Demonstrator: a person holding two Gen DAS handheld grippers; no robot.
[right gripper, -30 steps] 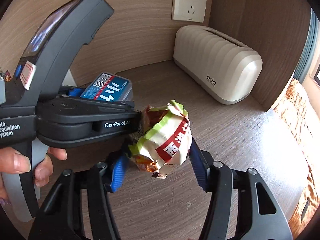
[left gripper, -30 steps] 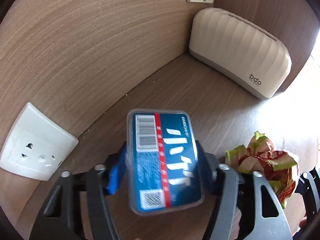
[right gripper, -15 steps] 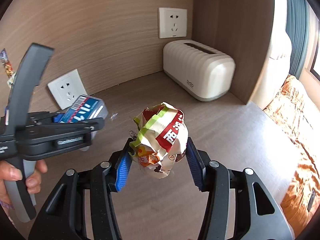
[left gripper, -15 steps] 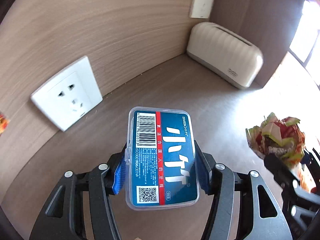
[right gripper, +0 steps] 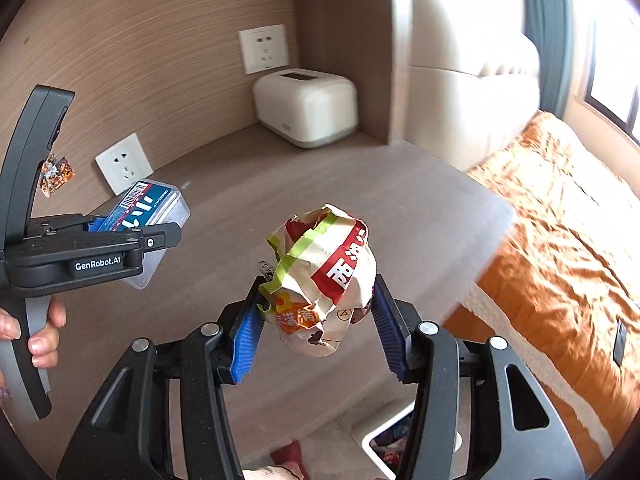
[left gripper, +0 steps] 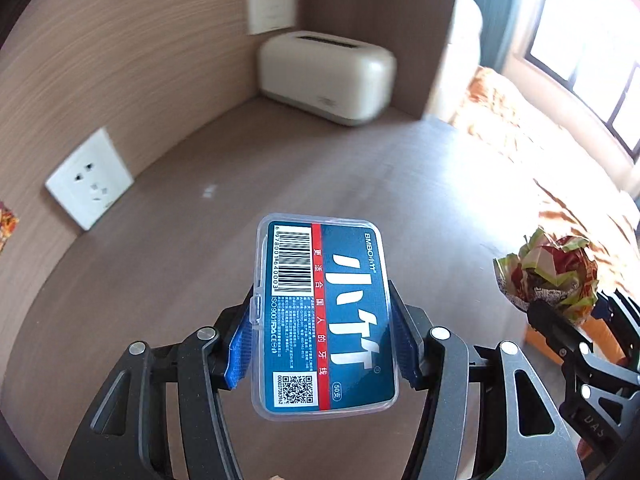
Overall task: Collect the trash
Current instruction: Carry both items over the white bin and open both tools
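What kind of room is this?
Probably a bedroom, maybe in a hotel: a bed with an orange cover beside a wooden desk, wall sockets, and a tissue box.

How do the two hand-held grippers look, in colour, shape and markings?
Both are black plastic frames with triangular cut-outs and silver pivot bolts. Each gripper, left gripper and right gripper, has ribbed blue finger pads. The left one's side reads "GenRobot.AI" in white, above a curved grey handle. No cables visible.

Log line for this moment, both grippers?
left gripper: shut on floss box | right gripper: shut on crumpled wrapper | both above desk
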